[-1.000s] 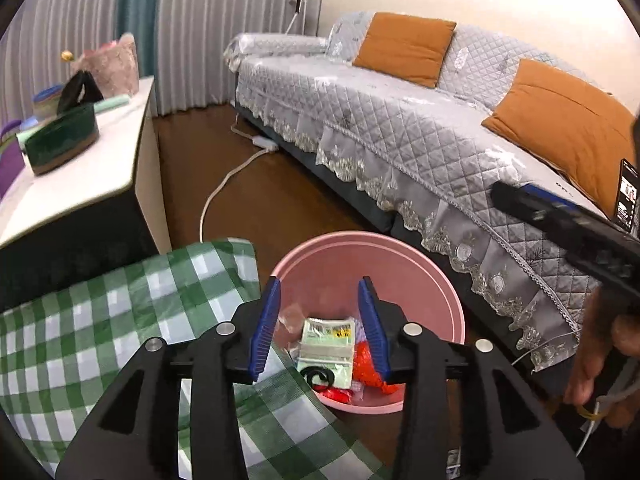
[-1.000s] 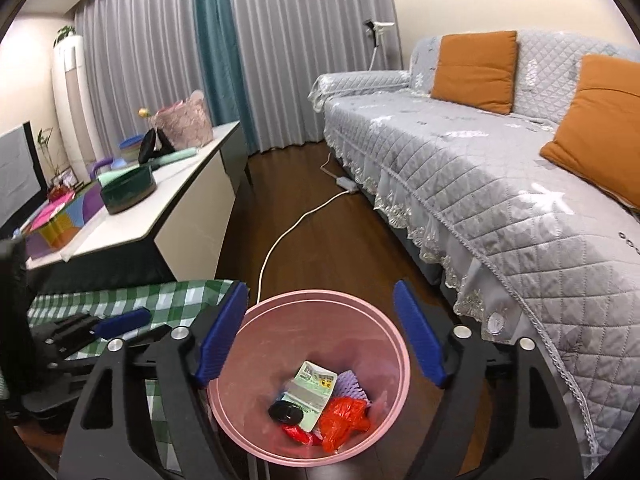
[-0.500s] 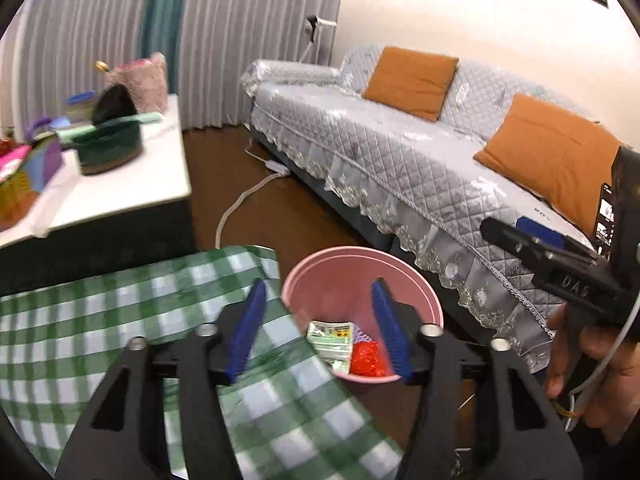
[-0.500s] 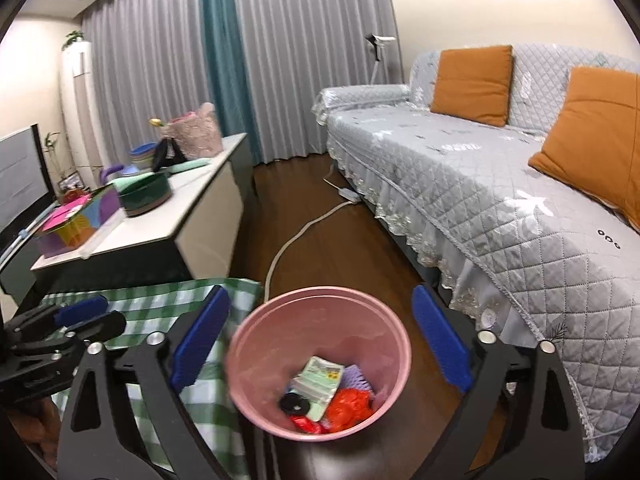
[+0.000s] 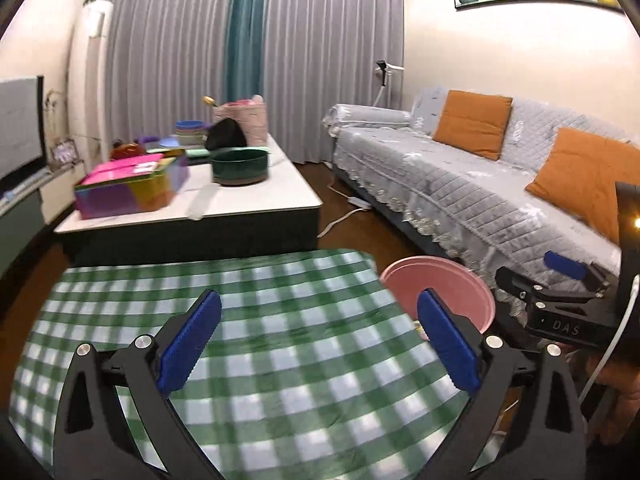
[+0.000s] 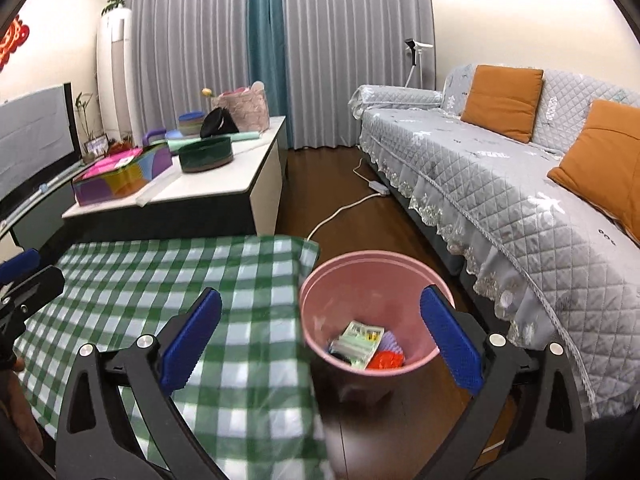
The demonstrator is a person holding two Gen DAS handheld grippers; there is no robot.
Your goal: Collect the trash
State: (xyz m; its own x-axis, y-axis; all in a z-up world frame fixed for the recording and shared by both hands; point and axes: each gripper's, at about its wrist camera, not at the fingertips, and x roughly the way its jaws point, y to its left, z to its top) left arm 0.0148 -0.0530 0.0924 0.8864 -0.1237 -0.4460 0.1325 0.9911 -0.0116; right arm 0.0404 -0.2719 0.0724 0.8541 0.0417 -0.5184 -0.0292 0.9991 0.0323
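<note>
Trash sits in my round pink plastic bin on the floor beside the green-checked bench: a green-and-white packet, something red, a purple scrap. Since a second ago both grippers have pulled back from over the bin. My left gripper and right gripper have just been opening, spread wide, nothing between them.

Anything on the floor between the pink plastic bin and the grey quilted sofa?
No objects: in the right wrist view only bare dark wood floor separates the pink plastic bin from the grey quilted sofa. The white power strip cord lies farther back.
</note>
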